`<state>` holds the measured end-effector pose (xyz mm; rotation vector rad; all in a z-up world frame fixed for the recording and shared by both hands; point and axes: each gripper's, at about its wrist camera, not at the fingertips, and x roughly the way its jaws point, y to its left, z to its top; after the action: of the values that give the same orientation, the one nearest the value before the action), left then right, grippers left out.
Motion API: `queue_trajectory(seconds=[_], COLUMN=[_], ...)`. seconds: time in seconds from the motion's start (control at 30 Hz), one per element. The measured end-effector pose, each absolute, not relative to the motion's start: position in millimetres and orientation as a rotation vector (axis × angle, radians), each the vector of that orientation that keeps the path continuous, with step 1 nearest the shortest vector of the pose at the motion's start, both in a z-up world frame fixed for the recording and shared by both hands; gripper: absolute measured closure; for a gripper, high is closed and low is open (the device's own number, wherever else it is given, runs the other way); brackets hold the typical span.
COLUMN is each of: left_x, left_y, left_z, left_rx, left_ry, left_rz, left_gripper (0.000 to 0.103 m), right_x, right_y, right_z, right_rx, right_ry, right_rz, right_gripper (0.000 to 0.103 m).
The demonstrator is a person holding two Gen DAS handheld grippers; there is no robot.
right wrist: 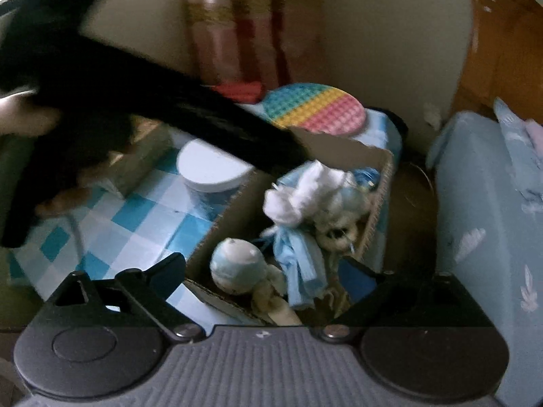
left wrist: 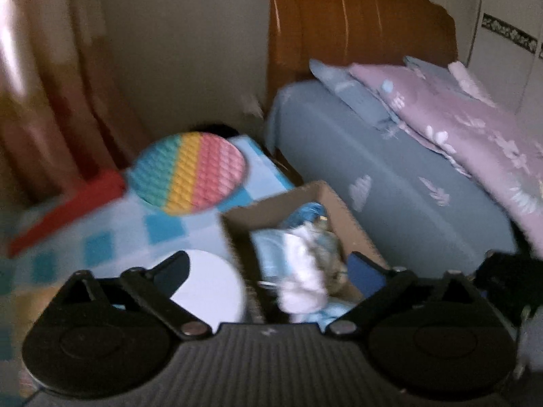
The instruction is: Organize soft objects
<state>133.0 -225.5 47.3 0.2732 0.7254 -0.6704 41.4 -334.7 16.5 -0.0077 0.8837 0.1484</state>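
Note:
A cardboard box stands on a table with a blue-checked cloth. It holds soft things: a white fluffy piece, a blue fringed cloth, a round blue-white plush and a pale plush face. The box and the white piece also show in the left wrist view. My left gripper is open over the box. My right gripper is open above the box. Neither holds anything.
A round rainbow pop-it mat lies at the table's back, and shows in the right view. A white-lidded jar stands left of the box. A bed with blue sheet and pink pillows is on the right. A red strip edges the table.

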Motion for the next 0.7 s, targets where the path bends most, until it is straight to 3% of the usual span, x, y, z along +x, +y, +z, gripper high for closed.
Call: queue_trajectory(seconds=[0.2, 0.4, 0.7], left_x=[93, 81, 61], left_y=[-184, -161, -140], left_z=[48, 22, 24], left_rx=[0.326, 0.285, 0.268], left_ry=[0.632, 0.842, 0.846], left_rz=[-0.558, -0.429, -0.389], left_gripper=[0.002, 0.002, 0.002], right_x=[36, 20, 2], right_y=[-336, -329, -305], right_z=[14, 15, 19], right_rx=[0.017, 0.088, 0.128], right_ry=[0.937, 0.914, 0.907], right_rz=[-0.11, -0.31, -0.369], right_gripper=[0.002, 0.0, 0.0])
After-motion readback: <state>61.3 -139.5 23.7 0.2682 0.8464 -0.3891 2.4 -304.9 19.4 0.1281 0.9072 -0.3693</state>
